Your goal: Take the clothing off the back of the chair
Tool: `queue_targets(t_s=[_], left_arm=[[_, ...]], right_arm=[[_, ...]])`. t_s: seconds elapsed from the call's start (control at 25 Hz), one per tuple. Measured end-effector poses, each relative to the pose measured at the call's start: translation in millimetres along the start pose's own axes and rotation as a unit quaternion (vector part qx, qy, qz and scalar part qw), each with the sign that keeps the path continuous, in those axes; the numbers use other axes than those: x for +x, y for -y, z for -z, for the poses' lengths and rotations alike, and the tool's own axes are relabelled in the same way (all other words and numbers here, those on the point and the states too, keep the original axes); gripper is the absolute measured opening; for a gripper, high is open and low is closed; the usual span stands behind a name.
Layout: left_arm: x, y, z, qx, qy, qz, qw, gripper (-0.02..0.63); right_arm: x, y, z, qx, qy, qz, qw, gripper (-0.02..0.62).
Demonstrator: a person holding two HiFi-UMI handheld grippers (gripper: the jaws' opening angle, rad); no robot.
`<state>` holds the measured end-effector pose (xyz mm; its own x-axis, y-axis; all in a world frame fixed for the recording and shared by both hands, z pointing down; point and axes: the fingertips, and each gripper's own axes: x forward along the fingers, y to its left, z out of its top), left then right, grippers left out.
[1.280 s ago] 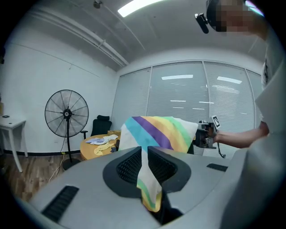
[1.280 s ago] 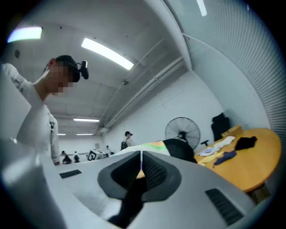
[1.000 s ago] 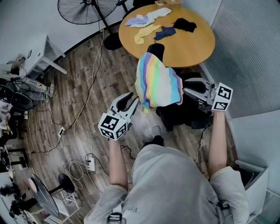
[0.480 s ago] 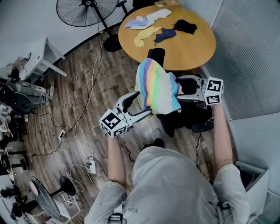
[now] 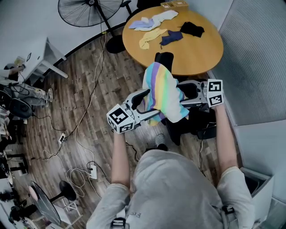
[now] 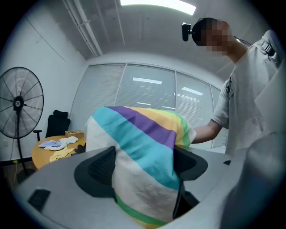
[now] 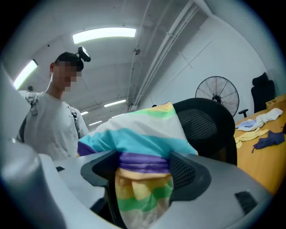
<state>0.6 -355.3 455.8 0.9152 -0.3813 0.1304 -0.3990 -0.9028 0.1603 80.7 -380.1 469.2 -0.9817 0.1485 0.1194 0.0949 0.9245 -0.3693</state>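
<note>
Status: both tools are released, nothing clamped. The jaws on the left tool (image 5: 151, 105) and right tool (image 5: 182, 95) have just been opening and now stand wide.

The striped garment (image 5: 163, 89) sits mid-frame in the head view, draped over the back of the black office chair (image 5: 164, 58). Its bands are white, teal, purple, yellow and green. We have one tool on each side of it, left tool from the frame's left, right tool from the frame's right, both about level.

Left gripper view: the fabric fills the gap between the jaws and hangs down past the pads (image 6: 100, 167). Right gripper view: a purple and yellow fold lies between the jaws, with the chair's mesh back behind it at upper right. We can't confirm the pads are pressing the cloth in either view.

The round wooden bench (image 5: 196, 47) is at top centre-right, just beyond the chair. Small clothes (image 5: 154, 20) and a box (image 5: 175, 4) lie on it. A pedestal fan (image 5: 89, 11) stands at upper left on the wood floor (image 5: 85, 89).
</note>
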Motion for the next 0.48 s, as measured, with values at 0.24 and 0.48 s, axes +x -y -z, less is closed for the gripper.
queue_targets(t_s=[0.24,0.48], left_arm=[[-0.7,-6.7,0.2,0.012,0.009,0.006,0.9999,0.387],[3.2,-9.3,-2.3,0.027,0.009,0.000,0.9996,0.387]], right_arm=[[5.9,3.7,1.2,0.022,0.043,-0.014,0.999,0.344],[5.6,4.1,0.7,0.030,0.047,0.005,0.998,0.344]])
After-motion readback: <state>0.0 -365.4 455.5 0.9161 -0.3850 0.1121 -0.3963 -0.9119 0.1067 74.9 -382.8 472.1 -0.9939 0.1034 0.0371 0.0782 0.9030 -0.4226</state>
